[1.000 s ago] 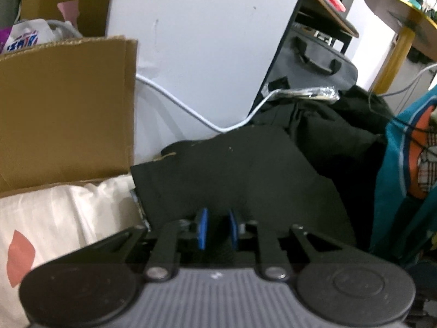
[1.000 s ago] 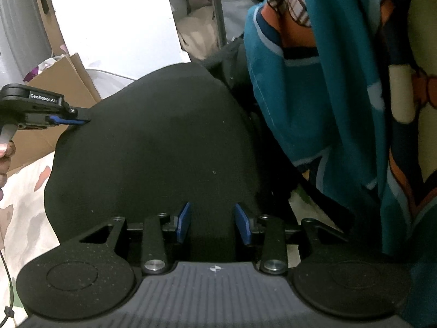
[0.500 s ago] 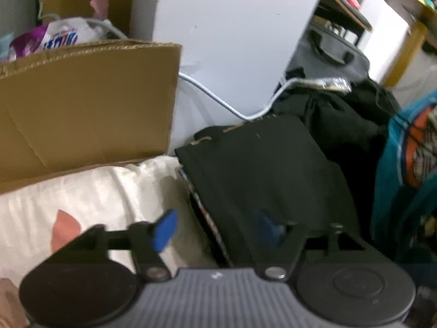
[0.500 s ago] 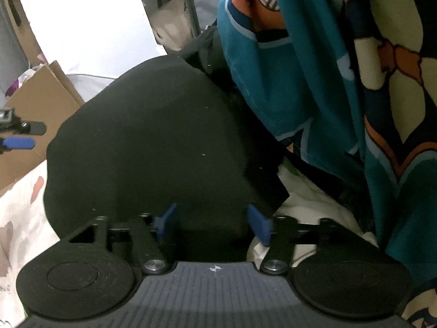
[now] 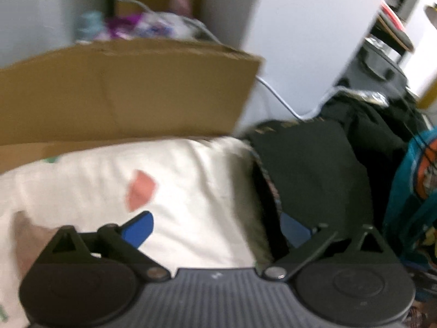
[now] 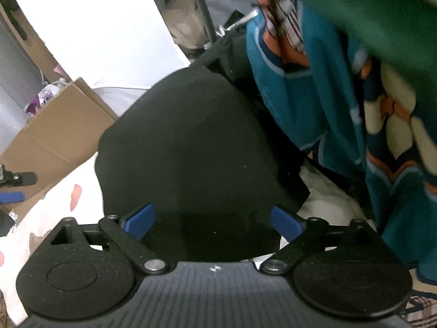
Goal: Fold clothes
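Observation:
A folded black garment (image 6: 191,147) lies on a white sheet with pink shapes (image 5: 109,186); it also shows in the left wrist view (image 5: 314,169) at the right. My left gripper (image 5: 217,228) is open and empty, low over the sheet at the garment's left edge. My right gripper (image 6: 213,222) is open and empty, its blue pads just above the garment's near edge. The left gripper's fingers (image 6: 16,188) show at the far left of the right wrist view, apart from the garment.
A cardboard box (image 5: 123,90) stands behind the sheet, with a white panel (image 6: 95,32) and white cable (image 5: 281,101) beyond. A teal, orange and cream patterned cloth (image 6: 341,114) hangs at the right. Dark clothes and a grey bag (image 5: 379,68) lie behind the garment.
Both grippers were shut on the black garment and have opened and let it go. The left gripper has drawn away to the left; the garment now rests folded on the sheet.

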Tool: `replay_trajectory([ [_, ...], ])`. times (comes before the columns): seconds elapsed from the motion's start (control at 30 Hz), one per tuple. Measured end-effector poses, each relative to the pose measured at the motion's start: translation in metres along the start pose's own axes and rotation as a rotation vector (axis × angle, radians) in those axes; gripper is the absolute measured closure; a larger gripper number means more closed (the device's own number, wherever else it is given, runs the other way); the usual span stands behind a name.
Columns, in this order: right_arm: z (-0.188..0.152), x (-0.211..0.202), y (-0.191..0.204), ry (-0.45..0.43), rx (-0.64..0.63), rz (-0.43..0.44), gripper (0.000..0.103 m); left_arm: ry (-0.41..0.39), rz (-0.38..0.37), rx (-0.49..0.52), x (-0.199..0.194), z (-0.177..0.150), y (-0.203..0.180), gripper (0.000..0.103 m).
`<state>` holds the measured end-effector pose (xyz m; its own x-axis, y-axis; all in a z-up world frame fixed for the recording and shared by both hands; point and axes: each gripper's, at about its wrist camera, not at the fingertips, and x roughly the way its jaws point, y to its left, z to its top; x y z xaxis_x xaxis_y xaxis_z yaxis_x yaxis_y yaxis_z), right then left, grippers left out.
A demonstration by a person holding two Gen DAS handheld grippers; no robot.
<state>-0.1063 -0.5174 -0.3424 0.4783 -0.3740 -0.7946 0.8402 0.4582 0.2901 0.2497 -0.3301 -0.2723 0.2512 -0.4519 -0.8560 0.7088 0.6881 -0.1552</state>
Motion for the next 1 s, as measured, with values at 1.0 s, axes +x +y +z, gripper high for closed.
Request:
replay_trajectory([
  [1.0, 0.049, -0.154, 0.063, 0.114, -0.077, -0.018, 0.001, 0.048, 0.175, -0.030, -0.249, -0.001, 0.043, 0.000],
])
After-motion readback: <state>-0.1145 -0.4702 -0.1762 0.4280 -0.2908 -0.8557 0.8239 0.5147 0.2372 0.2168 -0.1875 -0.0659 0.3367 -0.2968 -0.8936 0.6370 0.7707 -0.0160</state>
